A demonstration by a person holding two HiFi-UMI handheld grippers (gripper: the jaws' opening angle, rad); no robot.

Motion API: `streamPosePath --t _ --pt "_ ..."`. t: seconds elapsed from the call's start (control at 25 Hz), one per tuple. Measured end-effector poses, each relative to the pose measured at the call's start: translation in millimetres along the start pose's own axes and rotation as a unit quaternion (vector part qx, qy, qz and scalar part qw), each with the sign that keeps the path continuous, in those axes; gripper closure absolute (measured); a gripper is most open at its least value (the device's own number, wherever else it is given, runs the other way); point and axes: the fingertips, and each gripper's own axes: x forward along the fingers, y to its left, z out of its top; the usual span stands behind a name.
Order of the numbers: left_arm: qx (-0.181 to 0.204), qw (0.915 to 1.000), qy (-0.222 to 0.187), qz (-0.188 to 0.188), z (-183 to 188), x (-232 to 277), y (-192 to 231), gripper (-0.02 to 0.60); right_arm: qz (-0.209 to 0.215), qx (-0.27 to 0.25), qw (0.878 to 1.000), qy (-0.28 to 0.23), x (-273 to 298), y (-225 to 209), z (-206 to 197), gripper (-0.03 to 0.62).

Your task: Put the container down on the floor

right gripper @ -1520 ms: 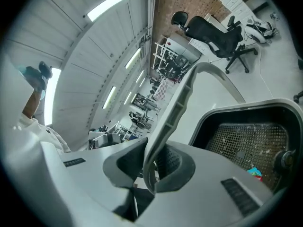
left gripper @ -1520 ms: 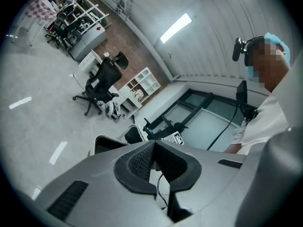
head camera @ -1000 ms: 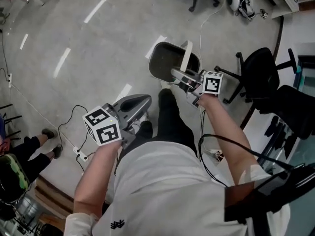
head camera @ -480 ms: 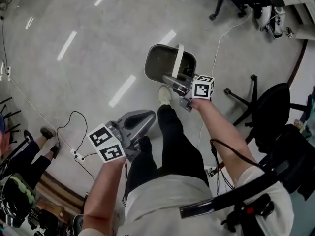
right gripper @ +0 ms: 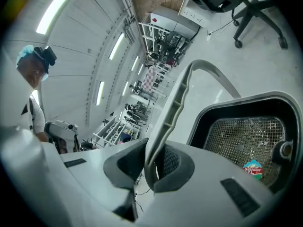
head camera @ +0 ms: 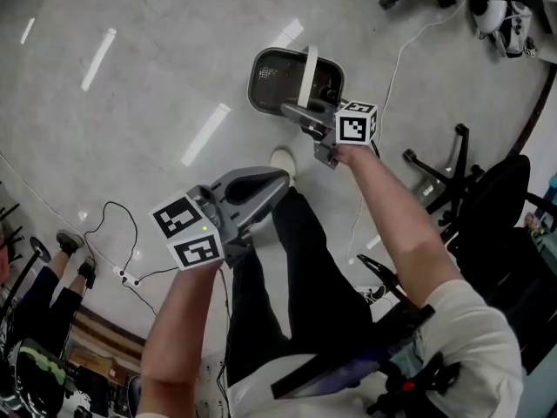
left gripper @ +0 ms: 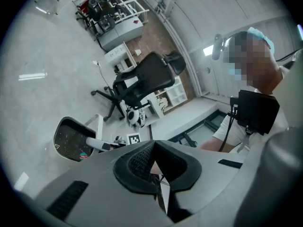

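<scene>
A dark grey container (head camera: 277, 78) with a mesh inner basket hangs by its white handle (head camera: 309, 66) over the grey floor. My right gripper (head camera: 302, 117) is shut on that handle. In the right gripper view the handle (right gripper: 176, 100) runs up between the pads, and the container (right gripper: 246, 136) shows a small coloured wrapper inside. My left gripper (head camera: 271, 182) is held apart, lower left of the container and over the person's leg; its jaws are shut with nothing between them. The left gripper view shows the container (left gripper: 71, 138) beyond the left gripper (left gripper: 154, 171).
The person's white shoe (head camera: 283, 158) stands just beside the container. Black office chairs (head camera: 474, 177) stand at the right. A white cable (head camera: 396, 59) crosses the floor near the container. A black cable and power strip (head camera: 126, 277) lie at the left, by another person's feet (head camera: 74, 251).
Both grippers have sunk toward the floor while the person bent forward. The container came down with the right gripper, still hanging by its handle. The left gripper stayed shut and empty.
</scene>
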Motion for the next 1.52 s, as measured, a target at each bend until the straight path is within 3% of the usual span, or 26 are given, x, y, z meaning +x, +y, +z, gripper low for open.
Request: streamPosePath --t 0.36,0.72,1.52 --pt "-0.011 0.9996 0.022 -0.011 -18.8 29.3 47.7 0.571 -0.015 0.011 1.0 -0.004 3.9 -72.3 -29.9 0.559" --pt "-0.023 0.9987 0.042 -0.02 -26.8 42.2 74.5 0.571 0.003 0.007 1.0 0.0 5.7 -77.1 -49.5 0.56" --pt "-0.01 0.9976 0.062 -0.03 -36.7 52.9 62.4 0.571 -0.018 0.005 1.0 -0.003 -1.0 -77.7 -52.1 0.559"
